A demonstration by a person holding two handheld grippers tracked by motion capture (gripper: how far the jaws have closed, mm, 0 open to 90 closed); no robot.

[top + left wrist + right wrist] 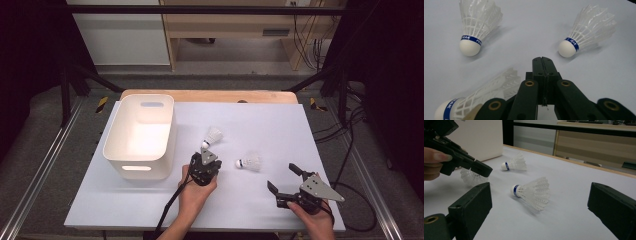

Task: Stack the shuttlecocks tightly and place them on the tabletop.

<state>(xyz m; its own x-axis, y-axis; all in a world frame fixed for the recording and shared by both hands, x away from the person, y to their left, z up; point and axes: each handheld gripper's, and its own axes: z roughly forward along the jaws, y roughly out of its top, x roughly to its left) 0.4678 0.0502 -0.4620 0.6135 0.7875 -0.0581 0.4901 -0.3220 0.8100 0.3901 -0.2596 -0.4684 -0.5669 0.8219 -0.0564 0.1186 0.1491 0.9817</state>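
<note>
White-feathered shuttlecock with a cork nose and blue band (pixel 481 97) lying on its side just below and to the left of the left gripper (pixel 542 75), close beside its linkage but not between the jaws. Jaws there pressed flat together, nothing pinched. Two more shuttlecocks of the same kind ahead of those tips: one up and to the left (pixel 477 22), one up and to the right (pixel 586 32), both well apart from the tips.

Right gripper (pixel 283 178) spread wide, holding nothing; the nearest shuttlecock (pixel 531 192) on its side ahead of the gap, roughly centred between the two jaws, cork nose pointing toward the left jaw.

Judged step: gathering shuttlecocks, probably into the white plastic rectangular bin (pixel 114 135), with no pick made yet. Next move likely calls for parting the left jaws, backing off slightly and swinging the tips leftward over the near shuttlecock, then closing on the cork or band rather than the feathers. Alternatively, advancing the right jaws straight onto the one lying between them.

Room: pale lilac-white table sheet (pixel 280 120) bare around all three shuttlecocks. Bin wall to the left of the left gripper, near but not touching; rim to be cleared on any carry. Near table edge just behind both hands, so little space for drawing back.
</note>
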